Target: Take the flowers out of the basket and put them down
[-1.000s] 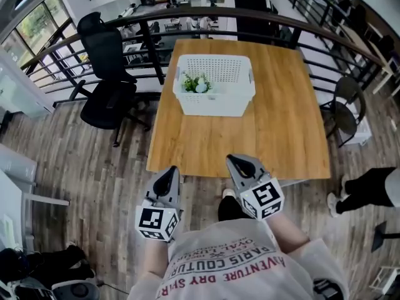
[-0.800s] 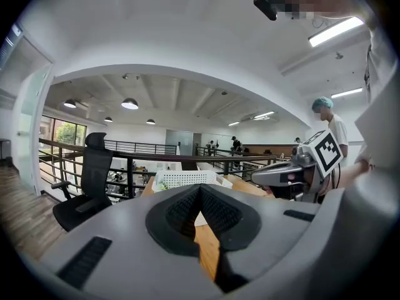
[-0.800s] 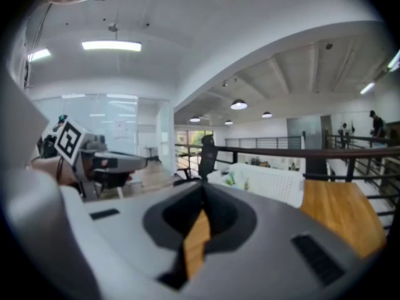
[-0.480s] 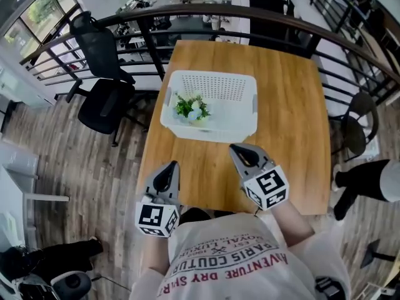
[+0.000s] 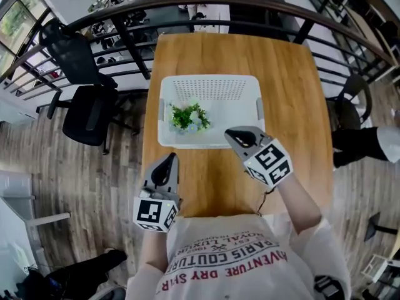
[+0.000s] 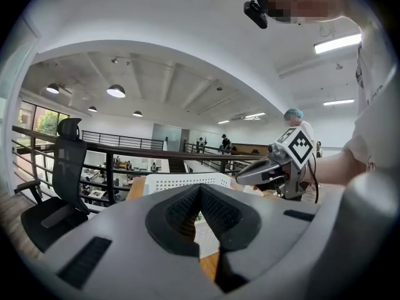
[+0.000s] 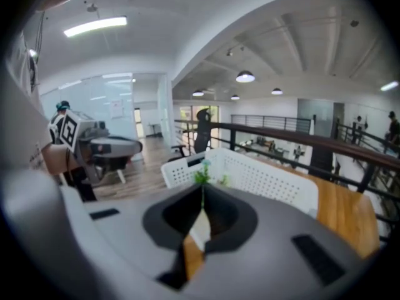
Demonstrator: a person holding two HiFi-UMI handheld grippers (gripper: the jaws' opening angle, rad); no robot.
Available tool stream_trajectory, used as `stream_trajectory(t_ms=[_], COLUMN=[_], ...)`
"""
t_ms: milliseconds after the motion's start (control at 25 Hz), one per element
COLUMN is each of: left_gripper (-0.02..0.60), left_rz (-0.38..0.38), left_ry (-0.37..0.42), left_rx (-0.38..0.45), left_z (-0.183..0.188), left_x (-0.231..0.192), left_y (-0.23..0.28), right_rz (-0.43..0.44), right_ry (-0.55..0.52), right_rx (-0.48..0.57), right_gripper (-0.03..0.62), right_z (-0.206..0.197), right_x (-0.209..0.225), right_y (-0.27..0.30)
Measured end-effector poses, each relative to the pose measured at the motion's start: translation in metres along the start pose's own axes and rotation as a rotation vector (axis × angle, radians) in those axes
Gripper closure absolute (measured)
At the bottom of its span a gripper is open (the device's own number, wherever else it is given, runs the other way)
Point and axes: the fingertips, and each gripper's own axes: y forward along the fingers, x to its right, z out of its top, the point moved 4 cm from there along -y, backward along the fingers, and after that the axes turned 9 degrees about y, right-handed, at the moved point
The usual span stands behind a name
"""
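A white perforated basket [image 5: 250, 105] stands on the wooden table [image 5: 294, 92], with a small bunch of green and white flowers [image 5: 189, 117] in its near left part. My right gripper [image 5: 232, 134] is shut and empty, with its tips at the basket's near rim, right of the flowers. In the right gripper view the flowers [image 7: 203, 175] and the basket [image 7: 269, 177] lie just beyond the closed jaws [image 7: 202, 191]. My left gripper [image 5: 170, 160] is shut and empty over the table's near left part, short of the basket. Its own view shows the basket [image 6: 178, 181] ahead of it.
A black office chair [image 5: 84, 108] stands left of the table, and a dark railing [image 5: 187, 8] curves round behind it. Another chair [image 5: 347, 99] and a person's legs [image 5: 369, 144] are at the right. Bare wood lies between the basket and the table's near edge.
Both grippers have moved forward over the table toward the basket. The right one has reached the basket's near rim. The flowers and the basket have not moved.
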Motion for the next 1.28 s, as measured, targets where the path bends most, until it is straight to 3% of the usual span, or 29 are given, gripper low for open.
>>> stream_trajectory(t_ms=[80,120,160,240,440,760,1280], left_gripper=[0.568,0.568,0.568,0.568,0.568,0.568,0.568], left_rz=[-0.017,-0.023,-0.027,-0.030,-0.034,-0.017,-0.003], left_ry=[0.009,0.009,0.007,0.001,-0.013,-0.059,-0.104], left_rx=[-0.008,-0.013,-0.018,-0.027,-0.065,-0.083,-0.133], left_z=[-0.002,-0.004,-0.007,-0.012,-0.023,-0.048,-0.078], left_x=[-0.010,-0.015,-0.019,-0.029,-0.048,-0.079,-0.105], left_y=[0.010,0.013,0.015,0.020,0.031,0.045,0.062], right_rz=[0.056,0.093,0.129,0.177,0.162,0.271,0.260], right_ry=[-0.023,-0.037,-0.053,-0.084,-0.023,-0.060,-0.084], right_rx=[-0.086,-0.139,-0.191,-0.270,-0.344,-0.552,-0.631], right_gripper=[0.557,0.500,0.386,0.297,0.160,0.098,0.089], right_z=[0.000,-0.003,-0.007,-0.014,-0.015,-0.047,-0.093], right_x=[0.011,0.015,0.019,0.026,0.047,0.045,0.052], right_y=[0.023,0.037,0.051,0.077,0.126,0.189,0.245])
